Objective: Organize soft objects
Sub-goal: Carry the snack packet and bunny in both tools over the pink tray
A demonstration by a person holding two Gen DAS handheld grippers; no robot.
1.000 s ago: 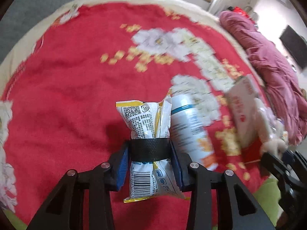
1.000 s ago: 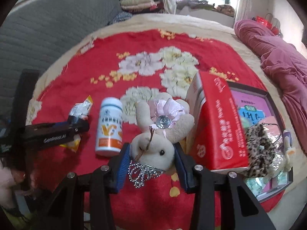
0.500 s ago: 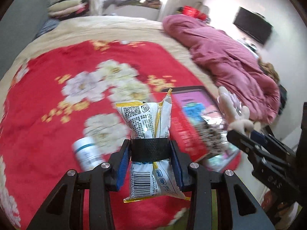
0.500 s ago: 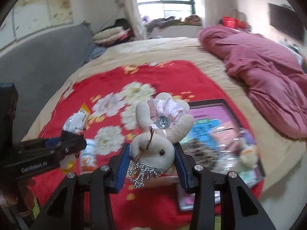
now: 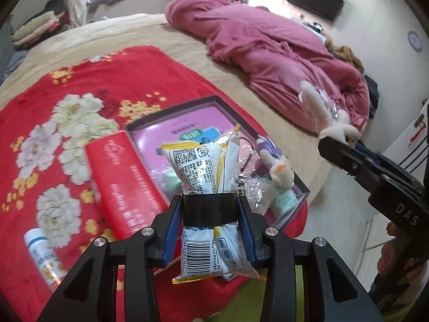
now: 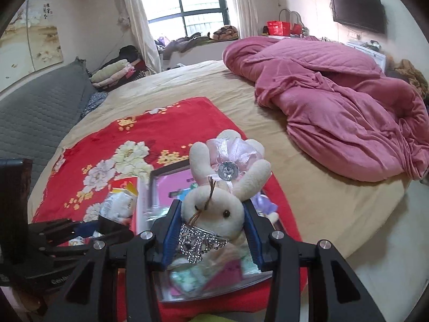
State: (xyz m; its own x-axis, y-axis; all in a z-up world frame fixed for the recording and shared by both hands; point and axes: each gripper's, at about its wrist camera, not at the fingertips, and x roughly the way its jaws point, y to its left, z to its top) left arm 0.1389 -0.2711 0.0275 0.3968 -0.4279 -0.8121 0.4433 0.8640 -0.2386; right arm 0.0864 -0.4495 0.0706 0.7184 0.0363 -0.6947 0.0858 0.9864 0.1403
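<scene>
Above a red floral blanket point(image 5: 112, 80) on a bed, the left gripper point(image 5: 210, 209) stays clenched on a snack packet point(image 5: 206, 171) while the right gripper point(image 6: 211, 228) clasps a plush rabbit point(image 6: 222, 185). Both are carried toward the open box point(image 5: 187, 104); judged a transport step, next calling for lowering and release inside it.

Both views swing from the red blanket point(image 5: 112, 80) toward the tray point(image 5: 171, 118), now centre frame; bottle point(image 5: 44, 260) slides lower left.
</scene>
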